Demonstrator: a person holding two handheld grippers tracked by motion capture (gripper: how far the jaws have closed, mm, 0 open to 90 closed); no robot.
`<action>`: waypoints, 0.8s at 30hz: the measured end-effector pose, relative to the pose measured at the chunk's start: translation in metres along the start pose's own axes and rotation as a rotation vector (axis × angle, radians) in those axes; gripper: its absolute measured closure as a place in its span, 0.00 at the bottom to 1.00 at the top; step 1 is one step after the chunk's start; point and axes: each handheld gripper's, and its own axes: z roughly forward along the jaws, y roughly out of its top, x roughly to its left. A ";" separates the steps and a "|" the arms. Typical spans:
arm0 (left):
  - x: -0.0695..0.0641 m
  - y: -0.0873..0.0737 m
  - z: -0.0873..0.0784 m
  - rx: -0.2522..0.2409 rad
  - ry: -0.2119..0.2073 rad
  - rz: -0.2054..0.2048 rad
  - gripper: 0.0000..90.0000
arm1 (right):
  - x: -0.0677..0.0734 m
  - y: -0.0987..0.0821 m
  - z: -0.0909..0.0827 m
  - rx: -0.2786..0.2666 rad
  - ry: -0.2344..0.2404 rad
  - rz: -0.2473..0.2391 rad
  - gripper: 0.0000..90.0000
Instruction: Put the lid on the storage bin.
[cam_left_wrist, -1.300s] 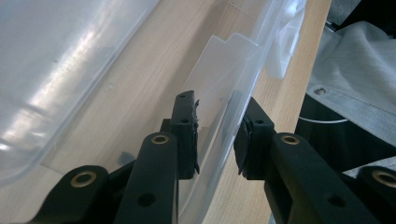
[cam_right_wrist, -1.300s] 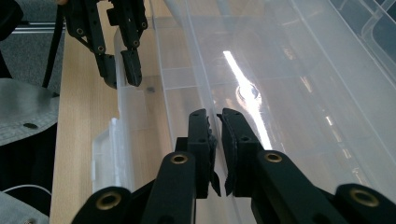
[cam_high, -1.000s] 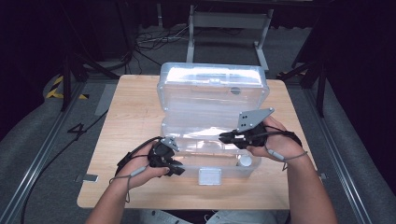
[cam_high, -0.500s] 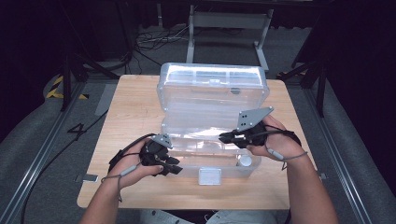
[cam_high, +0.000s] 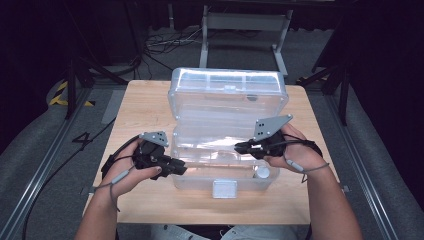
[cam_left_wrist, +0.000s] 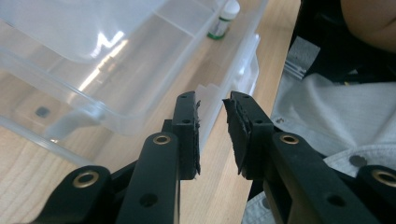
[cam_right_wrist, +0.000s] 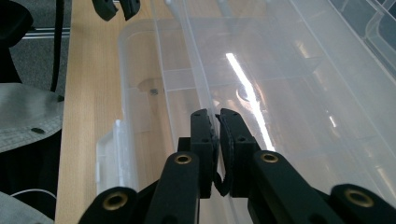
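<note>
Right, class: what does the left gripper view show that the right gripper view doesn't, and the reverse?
Left gripper view: a small white-capped bottle in the clear box, a grey shirt, and the left gripper, whose jaws have just been closing with nothing between them.
Right gripper view: the right gripper pinching the thin wall of a clear inner tray.
Both: the clear box and the wooden table.

Wood table (cam_high: 150, 107), clear plastic box (cam_high: 227, 102) open on it
</note>
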 end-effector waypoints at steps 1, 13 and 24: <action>0.000 0.001 -0.001 -0.009 0.002 -0.004 0.82 | 0.000 0.000 0.000 0.001 -0.001 -0.001 0.94; -0.001 0.012 -0.023 -0.159 0.039 -0.048 0.87 | 0.002 -0.001 0.000 0.002 -0.003 0.003 0.94; 0.006 0.020 -0.032 -0.274 0.155 -0.070 0.90 | 0.005 -0.002 0.001 -0.001 -0.003 -0.005 0.94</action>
